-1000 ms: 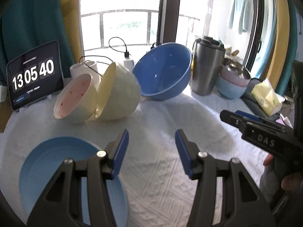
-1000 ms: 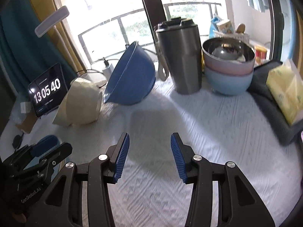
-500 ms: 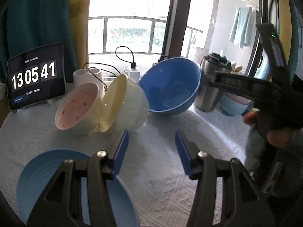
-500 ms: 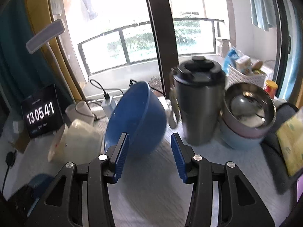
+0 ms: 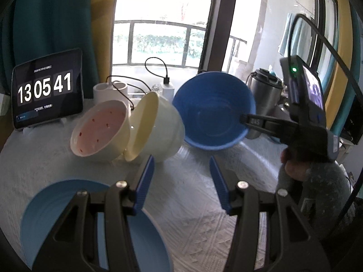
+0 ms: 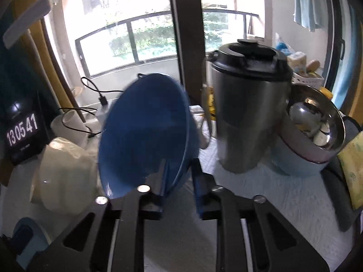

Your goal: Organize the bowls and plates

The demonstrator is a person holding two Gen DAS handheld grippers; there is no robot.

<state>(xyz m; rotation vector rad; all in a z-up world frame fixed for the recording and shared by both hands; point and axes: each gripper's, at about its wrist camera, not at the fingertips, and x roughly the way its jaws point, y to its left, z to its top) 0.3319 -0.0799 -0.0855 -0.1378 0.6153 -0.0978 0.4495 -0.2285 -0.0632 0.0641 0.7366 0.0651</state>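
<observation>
R gripper (image 6: pixel 178 181) jaws closing on rim of the big dark-blue plastic bowl (image 6: pixel 145 133), rim between the pads; contact blurred, looks pinched. Bowl tilted on edge on white textured cloth (image 5: pixel 192 195), between cream ribbed bowl (image 5: pixel 158 127) and steel tumbler w/ black lid (image 6: pixel 247 111). L gripper (image 5: pixel 181 179) half open, nothing in it, hovering above light-blue plate (image 5: pixel 56 206).

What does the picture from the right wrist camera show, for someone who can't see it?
The right gripper has its jaws closing on the rim of a tilted dark blue bowl. A steel tumbler stands just to the right on the white cloth, with stacked bowls beyond it.
</observation>
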